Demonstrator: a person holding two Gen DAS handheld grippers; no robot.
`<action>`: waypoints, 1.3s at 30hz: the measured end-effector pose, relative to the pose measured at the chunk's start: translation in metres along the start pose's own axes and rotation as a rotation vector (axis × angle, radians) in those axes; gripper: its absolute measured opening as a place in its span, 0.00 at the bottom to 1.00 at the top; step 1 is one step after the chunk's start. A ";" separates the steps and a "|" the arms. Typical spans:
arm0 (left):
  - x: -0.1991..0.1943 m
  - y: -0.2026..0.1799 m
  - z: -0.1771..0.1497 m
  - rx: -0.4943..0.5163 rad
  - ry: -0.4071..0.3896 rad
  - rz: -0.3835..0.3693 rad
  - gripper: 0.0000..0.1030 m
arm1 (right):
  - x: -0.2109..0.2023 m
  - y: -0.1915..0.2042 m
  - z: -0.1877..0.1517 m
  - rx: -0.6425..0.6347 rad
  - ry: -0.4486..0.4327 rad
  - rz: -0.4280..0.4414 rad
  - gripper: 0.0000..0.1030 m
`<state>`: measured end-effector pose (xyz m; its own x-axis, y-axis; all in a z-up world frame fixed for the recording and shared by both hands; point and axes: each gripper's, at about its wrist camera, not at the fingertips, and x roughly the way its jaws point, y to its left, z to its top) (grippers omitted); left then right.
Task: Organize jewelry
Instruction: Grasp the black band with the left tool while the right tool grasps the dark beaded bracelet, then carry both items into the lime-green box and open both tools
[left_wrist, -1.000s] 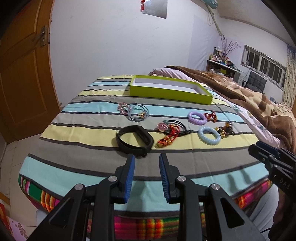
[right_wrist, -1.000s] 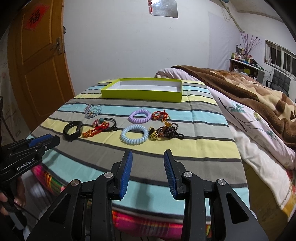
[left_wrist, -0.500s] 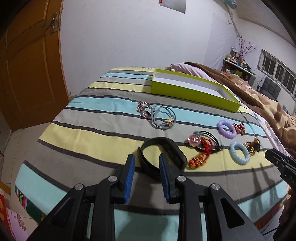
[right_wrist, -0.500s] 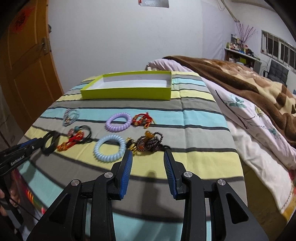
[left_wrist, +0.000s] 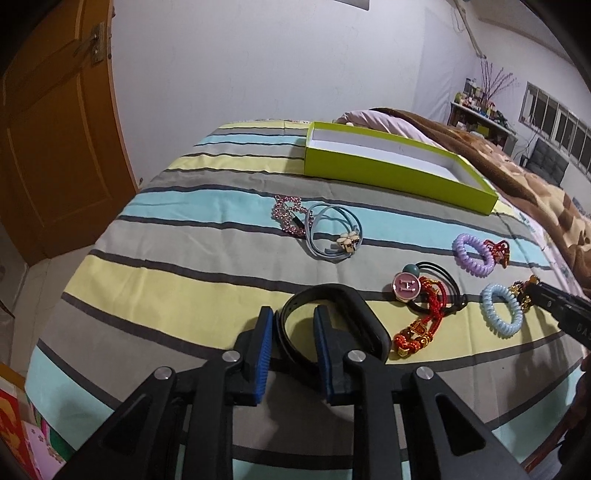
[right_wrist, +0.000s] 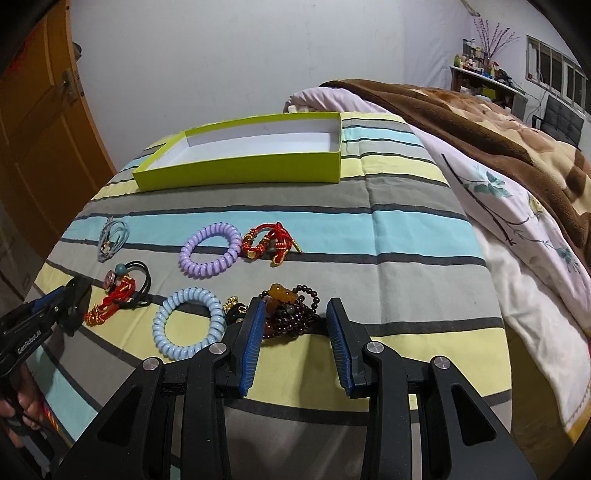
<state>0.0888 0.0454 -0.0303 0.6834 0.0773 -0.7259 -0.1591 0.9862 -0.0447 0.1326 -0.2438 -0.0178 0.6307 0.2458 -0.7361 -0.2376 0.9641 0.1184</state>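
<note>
Jewelry lies on a striped bedspread in front of an empty lime-green box (left_wrist: 388, 173), which also shows in the right wrist view (right_wrist: 240, 170). My left gripper (left_wrist: 293, 321) is open, its fingers straddling the left side of a black wristband (left_wrist: 354, 314). My right gripper (right_wrist: 295, 314) is open around a dark beaded bracelet with an amber charm (right_wrist: 291, 314). A light blue coil hair tie (right_wrist: 188, 325), a purple coil tie (right_wrist: 210, 251), red-and-gold bracelets (right_wrist: 269, 243) (left_wrist: 421, 328), a black hair tie with a pink charm (left_wrist: 410, 288), and a grey-blue hair tie (left_wrist: 332, 236) lie around.
A pink crystal bracelet (left_wrist: 288, 218) lies beside the grey-blue tie. A brown blanket (right_wrist: 461, 118) and a floral sheet (right_wrist: 517, 229) cover the bed's right side. A wooden door (left_wrist: 48, 147) stands at left. The bed's edge is just below both grippers.
Both grippers have moved forward and down over the bed. The left now straddles the black wristband; the right now brackets the dark beaded bracelet. Both stay open.
</note>
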 end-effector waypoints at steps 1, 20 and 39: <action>0.000 0.000 0.000 0.003 0.000 0.003 0.17 | 0.000 0.000 0.001 -0.001 -0.001 0.001 0.21; -0.025 -0.001 0.010 0.009 -0.041 -0.093 0.09 | -0.039 -0.002 0.007 0.017 -0.101 0.075 0.17; -0.001 -0.039 0.103 0.142 -0.133 -0.123 0.09 | -0.008 0.013 0.094 -0.064 -0.164 0.118 0.17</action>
<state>0.1678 0.0217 0.0421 0.7810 -0.0357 -0.6235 0.0270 0.9994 -0.0235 0.1938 -0.2238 0.0522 0.7064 0.3751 -0.6003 -0.3606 0.9204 0.1508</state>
